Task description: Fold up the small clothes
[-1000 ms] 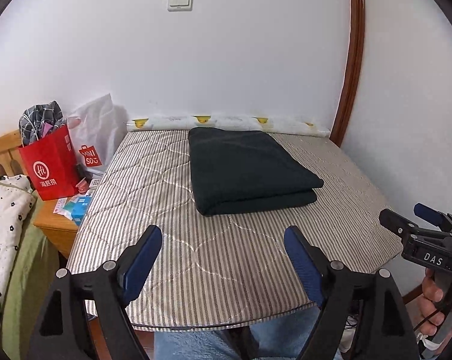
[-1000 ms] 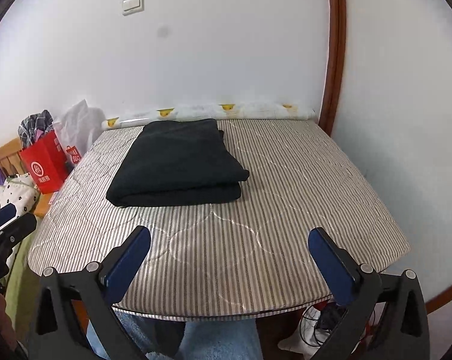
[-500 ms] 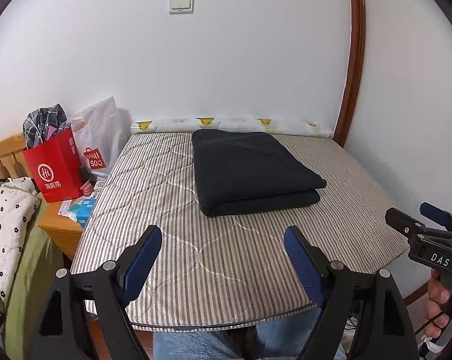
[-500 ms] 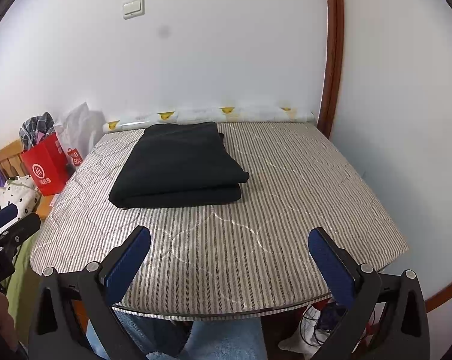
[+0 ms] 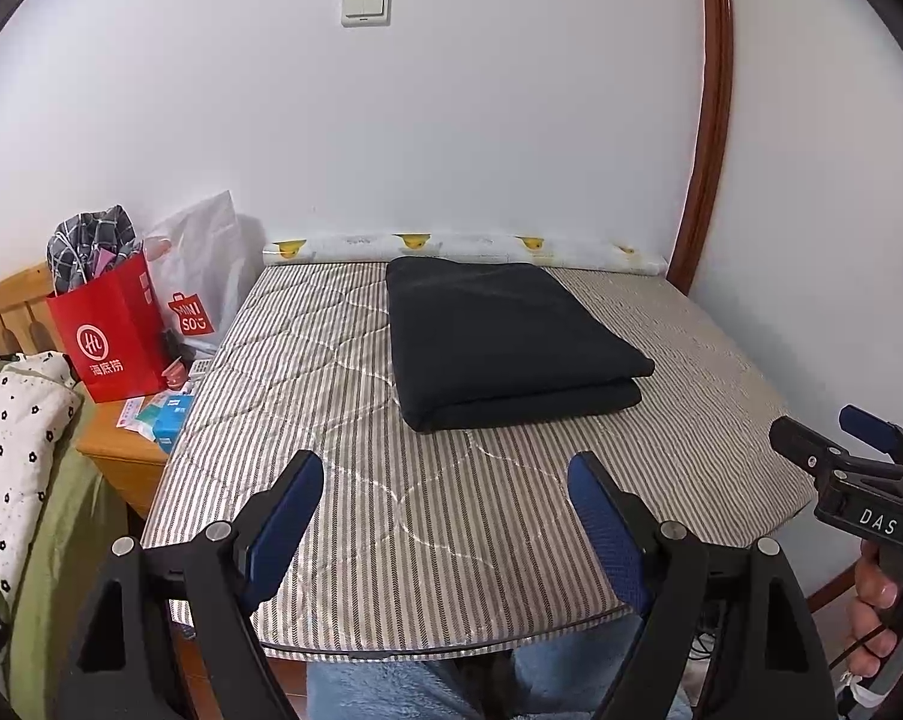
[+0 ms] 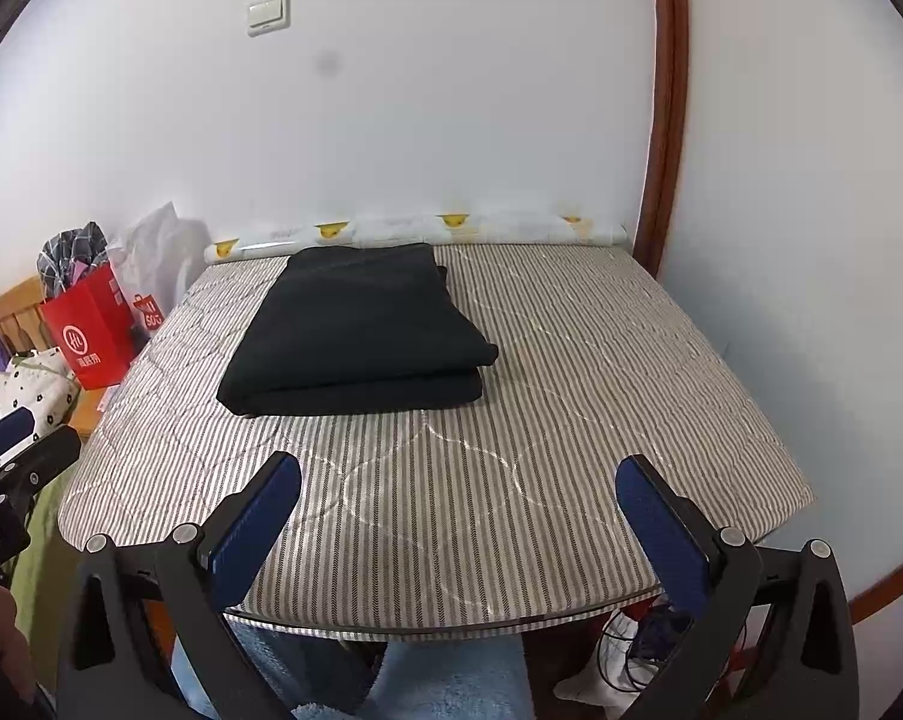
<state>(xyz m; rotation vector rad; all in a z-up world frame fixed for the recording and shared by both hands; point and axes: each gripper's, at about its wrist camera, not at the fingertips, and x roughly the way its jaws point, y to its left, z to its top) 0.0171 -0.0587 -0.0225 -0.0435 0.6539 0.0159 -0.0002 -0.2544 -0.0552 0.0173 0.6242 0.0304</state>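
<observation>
Both my grippers, left (image 5: pixel 445 525) and right (image 6: pixel 460 525), fingers wide apart, empty, above striped table (image 6: pixel 571 372); folded black garment (image 6: pixel 355 330) beyond.

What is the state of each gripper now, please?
Left gripper: open, holding nothing, above the striped mat.
Right gripper: open, holding nothing; the folded black cloth lies untouched.

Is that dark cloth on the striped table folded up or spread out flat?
Folded. The dark cloth lies as a compact rectangle on the striped table, with two stacked layers showing along its near edge.
</observation>
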